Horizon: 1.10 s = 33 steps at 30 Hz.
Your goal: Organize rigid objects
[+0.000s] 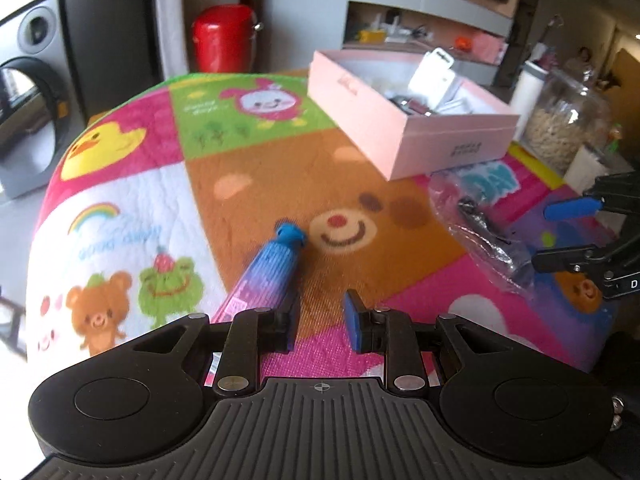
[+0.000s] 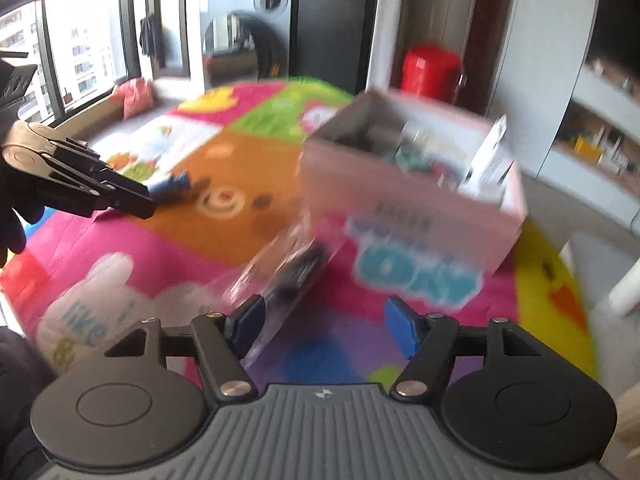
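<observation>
A blue tube with a blue cap [image 1: 274, 262] lies on the cartoon mat, just left of my left gripper [image 1: 322, 324], which is open with the tube beside its left finger. A clear plastic bag holding a black item [image 1: 480, 228] lies right of centre; it also shows blurred in the right wrist view [image 2: 288, 276]. My right gripper [image 2: 324, 330] is open, with the bag's near end by its left finger. A pink open box [image 1: 408, 120] with several items stands behind; it also shows in the right wrist view [image 2: 408, 200].
The colourful cartoon mat [image 1: 256, 184] covers the table. A glass jar of grains [image 1: 560, 120] and a white container stand at the far right. A red can [image 1: 222, 38] and a washing machine [image 1: 28, 92] are beyond the table. The right wrist view is motion-blurred.
</observation>
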### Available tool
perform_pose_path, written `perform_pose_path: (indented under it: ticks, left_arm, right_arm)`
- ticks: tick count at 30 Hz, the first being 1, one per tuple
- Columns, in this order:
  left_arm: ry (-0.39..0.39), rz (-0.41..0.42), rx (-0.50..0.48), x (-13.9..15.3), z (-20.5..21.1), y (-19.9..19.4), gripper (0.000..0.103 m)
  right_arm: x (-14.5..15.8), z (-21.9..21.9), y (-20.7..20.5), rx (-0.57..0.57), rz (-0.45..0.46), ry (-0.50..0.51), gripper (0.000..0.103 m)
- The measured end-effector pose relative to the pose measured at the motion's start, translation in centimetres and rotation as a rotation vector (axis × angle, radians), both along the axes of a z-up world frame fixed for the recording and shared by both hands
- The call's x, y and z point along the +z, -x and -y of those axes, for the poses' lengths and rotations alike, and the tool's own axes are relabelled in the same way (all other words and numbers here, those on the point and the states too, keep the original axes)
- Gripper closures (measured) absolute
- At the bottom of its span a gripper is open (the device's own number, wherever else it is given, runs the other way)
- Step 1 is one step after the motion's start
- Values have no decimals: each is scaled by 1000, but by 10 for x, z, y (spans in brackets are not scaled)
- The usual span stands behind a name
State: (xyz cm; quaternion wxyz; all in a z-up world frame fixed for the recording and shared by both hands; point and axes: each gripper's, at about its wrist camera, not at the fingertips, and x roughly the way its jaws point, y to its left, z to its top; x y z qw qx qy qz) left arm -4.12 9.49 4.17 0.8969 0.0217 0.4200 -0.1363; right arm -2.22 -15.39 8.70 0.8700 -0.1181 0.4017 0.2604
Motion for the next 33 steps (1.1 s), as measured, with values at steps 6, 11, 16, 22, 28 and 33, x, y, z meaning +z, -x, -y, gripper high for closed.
perform_pose_path:
  ticks: [6, 11, 16, 22, 28, 33]
  left_arm:
    - [-78, 35, 23, 5, 11, -6, 76]
    - [-147, 88, 28, 24, 5, -8, 76]
    - [-205, 70, -30, 20, 0, -18, 74]
    - [-232, 4, -62, -1, 4, -31, 68]
    - [-279, 3, -100, -6, 10, -28, 64]
    - [-313, 64, -133, -9, 14, -19, 67]
  right_arm:
    - [0, -8, -17, -65, -98, -68, 36]
    - [2, -26, -22, -66, -113, -81, 36]
    - [-8, -37, -36, -91, -120, -39, 36]
    - [-16, -45, -42, -65, -134, -26, 59]
    - [-12, -45, -37, -29, -93, 4, 76]
    - [-4, -42, -25, 41, -45, 23, 83]
